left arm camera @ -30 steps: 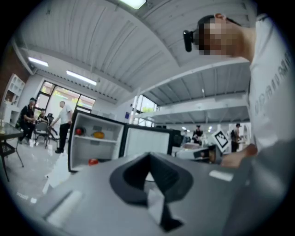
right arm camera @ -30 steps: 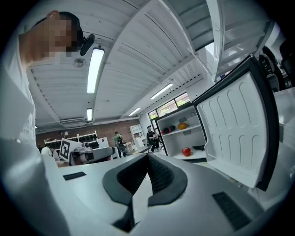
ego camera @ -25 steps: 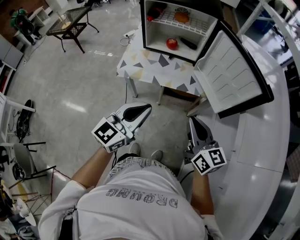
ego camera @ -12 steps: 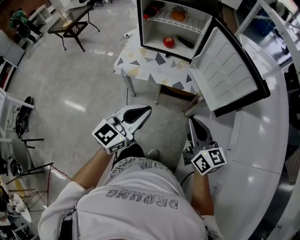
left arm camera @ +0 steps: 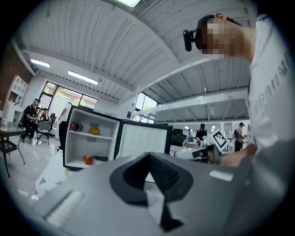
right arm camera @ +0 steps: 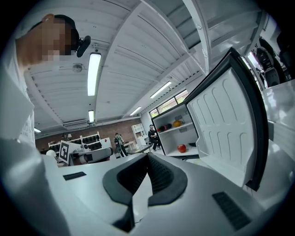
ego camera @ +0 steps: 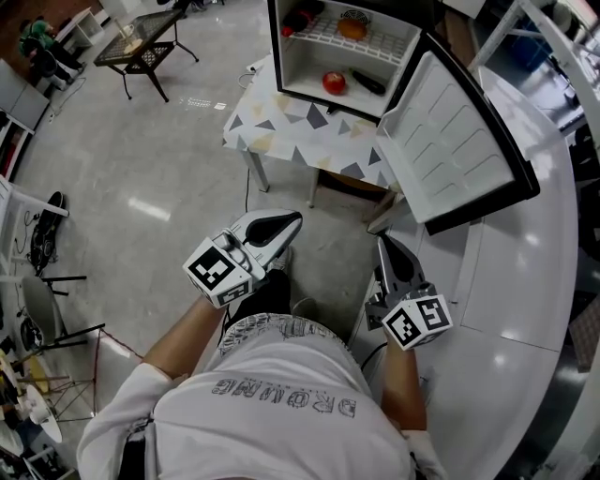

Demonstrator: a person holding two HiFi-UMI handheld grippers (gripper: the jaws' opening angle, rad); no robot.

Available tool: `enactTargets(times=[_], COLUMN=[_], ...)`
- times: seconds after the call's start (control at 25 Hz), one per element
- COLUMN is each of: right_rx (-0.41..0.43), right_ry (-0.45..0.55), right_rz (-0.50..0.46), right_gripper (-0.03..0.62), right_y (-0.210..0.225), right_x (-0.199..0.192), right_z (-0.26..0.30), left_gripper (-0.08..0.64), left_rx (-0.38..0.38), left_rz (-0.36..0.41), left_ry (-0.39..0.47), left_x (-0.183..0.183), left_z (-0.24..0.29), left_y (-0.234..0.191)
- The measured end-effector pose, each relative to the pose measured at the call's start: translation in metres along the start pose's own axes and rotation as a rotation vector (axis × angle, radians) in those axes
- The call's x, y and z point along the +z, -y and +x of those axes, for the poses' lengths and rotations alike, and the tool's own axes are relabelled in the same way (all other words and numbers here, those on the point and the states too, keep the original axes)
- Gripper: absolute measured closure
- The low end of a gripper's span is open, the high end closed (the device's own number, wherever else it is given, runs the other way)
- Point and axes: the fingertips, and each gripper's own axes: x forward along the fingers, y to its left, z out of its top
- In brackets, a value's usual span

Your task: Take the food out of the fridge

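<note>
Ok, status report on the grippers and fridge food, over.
Left gripper and right gripper shut, empty, short of the fridge. Red apple, orange fruit inside. Door open wide.

A patterned table (ego camera: 281, 127) carries the open fridge (ego camera: 298, 67).

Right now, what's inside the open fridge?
On the fridge floor: a red round fruit and a dark long item. On the wire shelf: an orange food and a red-and-dark item. Anything behind them is hidden.

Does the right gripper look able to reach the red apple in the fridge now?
Probably not yet: the fridge door is open and nothing blocks the red apple, but the right gripper, shut, is far short.
</note>
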Motion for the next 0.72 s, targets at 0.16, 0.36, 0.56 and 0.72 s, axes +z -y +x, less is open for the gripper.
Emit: enactTargets(times=[0.16,0.36,0.56,0.72], right_rx=[-0.004,-0.005,0.002,-0.007], right_ry=[-0.004,-0.010,-0.021,-0.031], right_rz=[0.011,0.013,0.015,0.020], right_gripper=[0.592,0.592,0.592,0.592], right_y=[0.010,0.022,0.034,0.047], right_x=[0.001,0.004,0.008,0.011], right_z=[0.008,0.028,0.061,0.088], left_gripper=[0.553,0.554,0.554,0.554], left_rx=[-0.003,-0.005,0.011,0.008], left_rz=[0.001,-0.006,-0.018,-0.035], left_ry=[0.001,0.004,0.004,0.003], left_x=[0.001,-0.002,-0.001,-0.002], left_z=[0.009,0.022,0.036,0.048], left_y=[-0.009,-0.030,-0.065,-0.093])
